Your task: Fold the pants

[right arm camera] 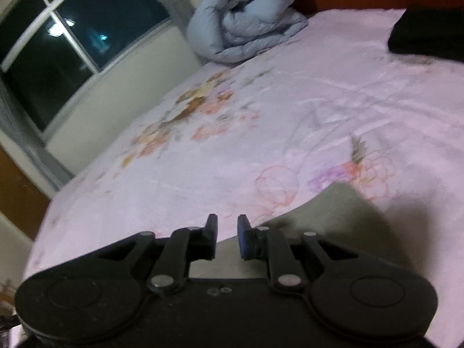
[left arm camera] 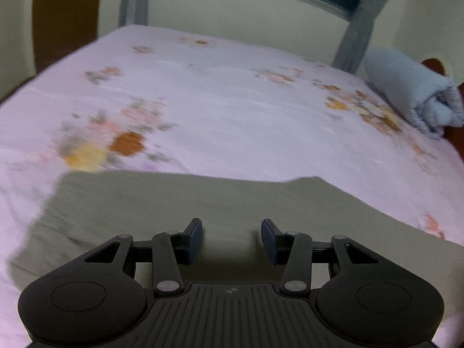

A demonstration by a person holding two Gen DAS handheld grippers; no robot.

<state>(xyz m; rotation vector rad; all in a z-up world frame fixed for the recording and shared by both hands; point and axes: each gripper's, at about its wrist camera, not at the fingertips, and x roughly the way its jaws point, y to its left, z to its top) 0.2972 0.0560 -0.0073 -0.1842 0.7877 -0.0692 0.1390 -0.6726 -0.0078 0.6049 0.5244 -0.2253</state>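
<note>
Pants (left arm camera: 174, 208): olive-grey, lying flat on the bed at its near edge; far edge runs roughly straight across the left wrist view, with a raised corner toward the right. In the right wrist view only one corner (right arm camera: 333, 211) shows.
Left claw (left arm camera: 231, 240): fingers spread wide apart, nothing between them; positioned over the pants. Contact with the cloth cannot be told.
Right claw (right arm camera: 227, 237): fingers parted by a narrow gap, nothing held; positioned at the edge of the pants where cloth meets sheet.
Bed (left arm camera: 232, 110): covered with a pale pink floral sheet, lightly creased.
Quilt (right arm camera: 249, 20): pale blue, rolled, at the far end of the bed near the window (right arm camera: 66, 46).
Dark item (right arm camera: 429, 37): black, on the far right of the bed; nature unclear.
</note>
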